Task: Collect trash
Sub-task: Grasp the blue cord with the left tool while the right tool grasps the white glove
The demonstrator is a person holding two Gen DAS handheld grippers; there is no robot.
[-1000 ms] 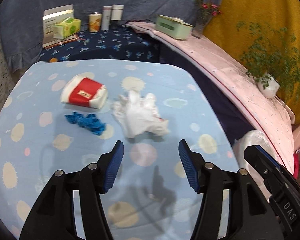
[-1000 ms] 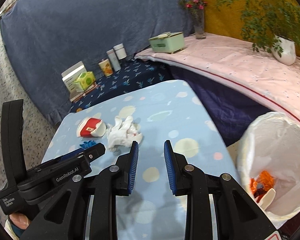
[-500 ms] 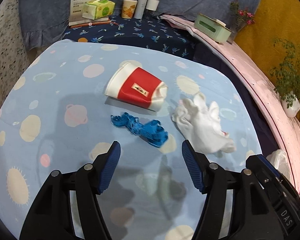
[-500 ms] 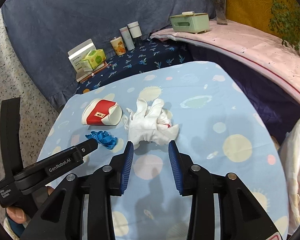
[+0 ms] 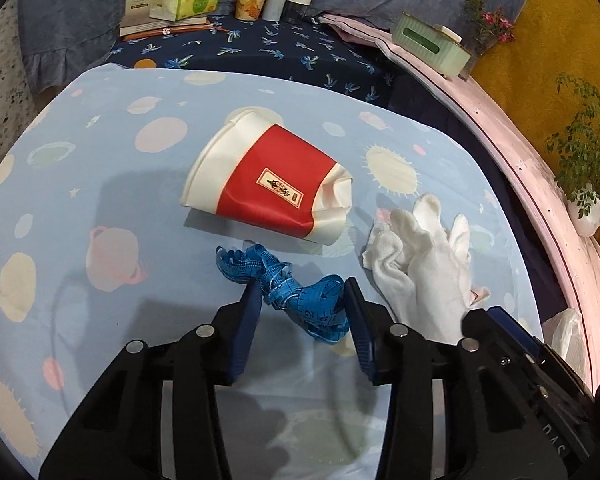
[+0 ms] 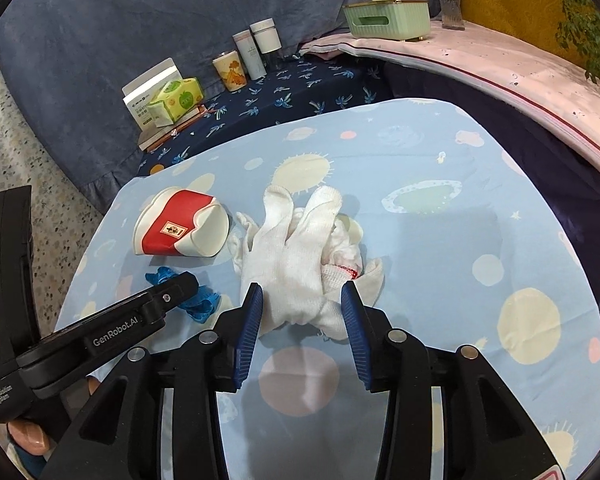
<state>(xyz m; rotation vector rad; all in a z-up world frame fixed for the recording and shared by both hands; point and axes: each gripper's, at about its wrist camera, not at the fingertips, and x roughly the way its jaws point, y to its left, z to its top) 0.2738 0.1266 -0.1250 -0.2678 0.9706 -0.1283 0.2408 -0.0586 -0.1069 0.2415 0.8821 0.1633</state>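
Three pieces of trash lie close together on the light-blue planet-print surface: a tangled blue measuring tape, a crushed red-and-white paper cup on its side just beyond it, and a crumpled pair of white knit gloves to the cup's right.

The left claw is open and low over the surface, its blue pads flanking the near end of the tape; the left pad seems to touch the tape's loops, but nothing is pinched yet. The right claw is likewise open, its pads straddling the cuff end of the gloves, with cloth bulging between them.

Both grasps look ready to close. For the tape, the bundle sits slightly toward the right pad, so centring it before squeezing should catch the thick knot rather than one loose loop, which could slip out and trail. For the gloves, biting into the bunched middle would likely lift both layers together; a grip on the top layer alone may leave one glove behind. Pressing the tips lightly to the cloth cover risks snagging it, so close gently.

A white bag shows at the surface's right edge in the left view, probably the bin.
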